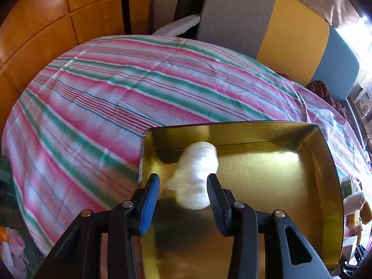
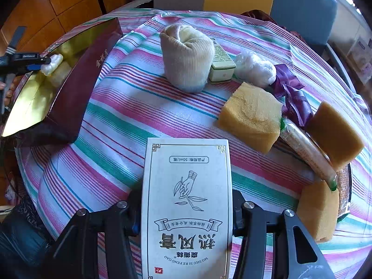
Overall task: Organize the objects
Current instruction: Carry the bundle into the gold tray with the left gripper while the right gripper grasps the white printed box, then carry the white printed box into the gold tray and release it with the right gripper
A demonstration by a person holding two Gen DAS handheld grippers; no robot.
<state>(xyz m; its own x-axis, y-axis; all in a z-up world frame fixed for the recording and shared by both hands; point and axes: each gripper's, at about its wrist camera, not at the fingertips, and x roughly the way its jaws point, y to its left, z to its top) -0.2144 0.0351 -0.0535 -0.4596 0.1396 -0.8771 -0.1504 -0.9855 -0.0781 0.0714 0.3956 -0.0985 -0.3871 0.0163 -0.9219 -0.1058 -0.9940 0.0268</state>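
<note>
A: Looking down the left wrist view, where was the white bundle point(image 1: 197, 174)?

B: It sat blurred over the gold floor of the open box point(image 1: 279, 181), near the far left corner, directly ahead of the left gripper point(image 1: 183, 186). Its long axis ran roughly along the fingers' line. The jaws stood partly open; the blue pad point(image 1: 150, 202) was clear of it, while the black finger point(image 1: 215, 200) looked just beside it, contact hard to tell. So it seemed let go, not gripped.

A: And the right wrist view?

B: The right gripper point(image 2: 186, 211) was clamped on a white printed carton point(image 2: 186, 204), long axis pointing away along the fingers. The gold-lined box, maroon outside, lay well off to the upper left on the striped cloth point(image 2: 130, 116), with the other gripper at it.

A: Which hand was nearer the remaining things?

B: The right, I judged. A rolled sock point(image 2: 186, 58), a small green-white box point(image 2: 220, 66), a plastic-wrapped wad point(image 2: 255, 68), yellow sponges point(image 2: 251, 116) and a purple ribbon point(image 2: 293, 97) all lay ahead and to its right.
</note>
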